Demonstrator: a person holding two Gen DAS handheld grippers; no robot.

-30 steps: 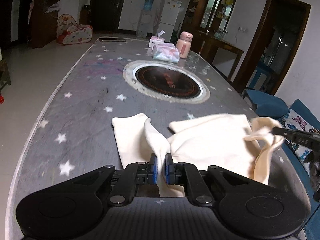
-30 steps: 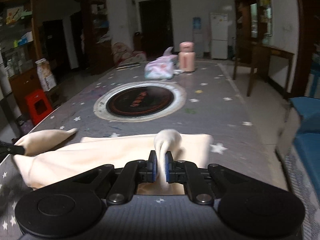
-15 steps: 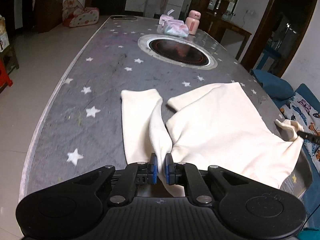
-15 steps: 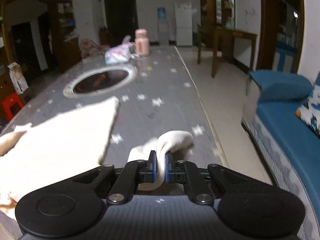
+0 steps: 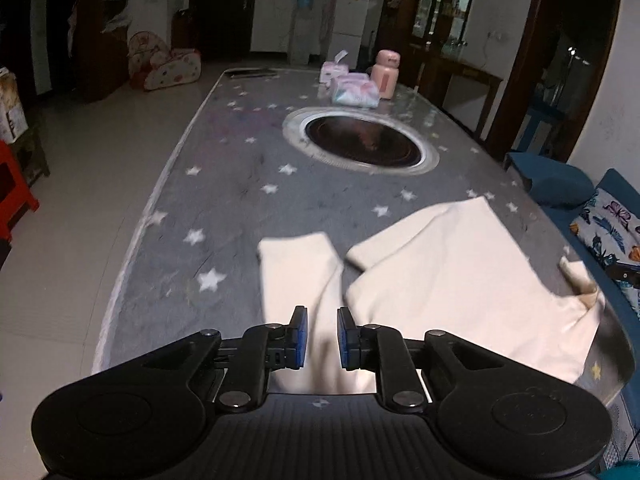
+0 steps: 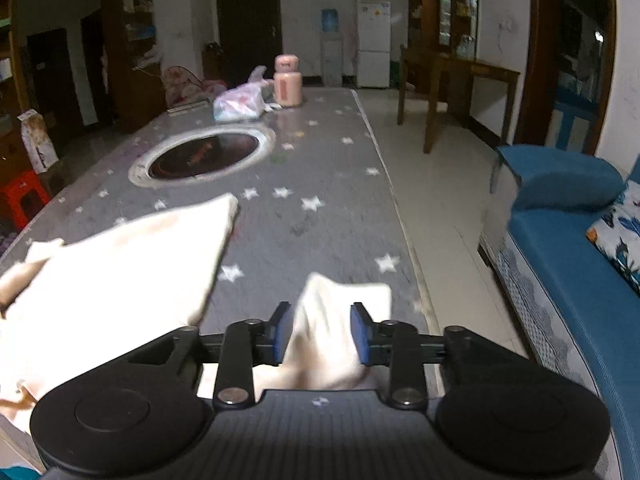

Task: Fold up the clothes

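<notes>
A cream long-sleeved garment [image 5: 460, 280] lies spread on the near end of the grey star-patterned table [image 5: 224, 184]. My left gripper [image 5: 319, 336] is open, its blue pads either side of the left sleeve [image 5: 300, 276], which lies flat on the table. My right gripper [image 6: 322, 332] is open with the other sleeve [image 6: 340, 312] lying loose between its pads near the table's right edge. The garment's body shows at the left in the right wrist view [image 6: 120, 264].
A round inset cooktop [image 5: 360, 146] sits mid-table. Tissue packs [image 5: 354, 90] and a pink jar [image 5: 386, 74] stand at the far end. A blue sofa [image 6: 568, 264] runs along the table's right side. A red stool [image 5: 16, 188] stands left.
Both grippers have opened and let go of the sleeves. The garment now lies spread flat on the table, its sleeves dropped at the near corners.
</notes>
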